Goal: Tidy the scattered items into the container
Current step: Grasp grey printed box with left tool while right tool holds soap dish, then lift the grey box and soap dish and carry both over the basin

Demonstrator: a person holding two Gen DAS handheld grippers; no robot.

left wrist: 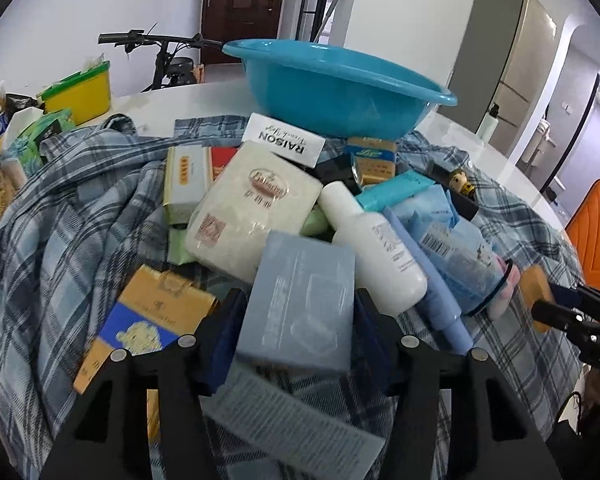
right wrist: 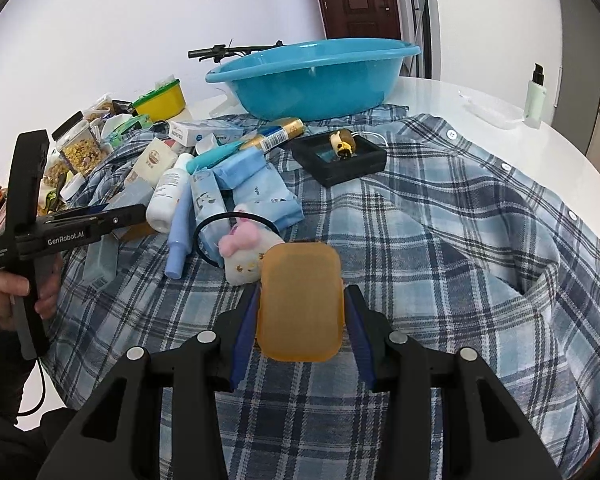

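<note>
left wrist view: left gripper (left wrist: 296, 308), lower centre, fingers pinching a grey-blue box (left wrist: 300, 300). above it the pile on a plaid shirt (left wrist: 60, 248): white bottle (left wrist: 374, 248), white packet (left wrist: 252, 208), raison box (left wrist: 284, 140). blue basin (left wrist: 340, 88), upper centre, on the shirt's far edge. right gripper at right edge.

right wrist view: right gripper (right wrist: 302, 316), lower centre, fingers clamped on an orange soap (right wrist: 300, 300). plush toy (right wrist: 242, 252) just beyond. black tray (right wrist: 340, 156) centre. basin (right wrist: 312, 76) upper centre. left gripper at left edge.
</note>
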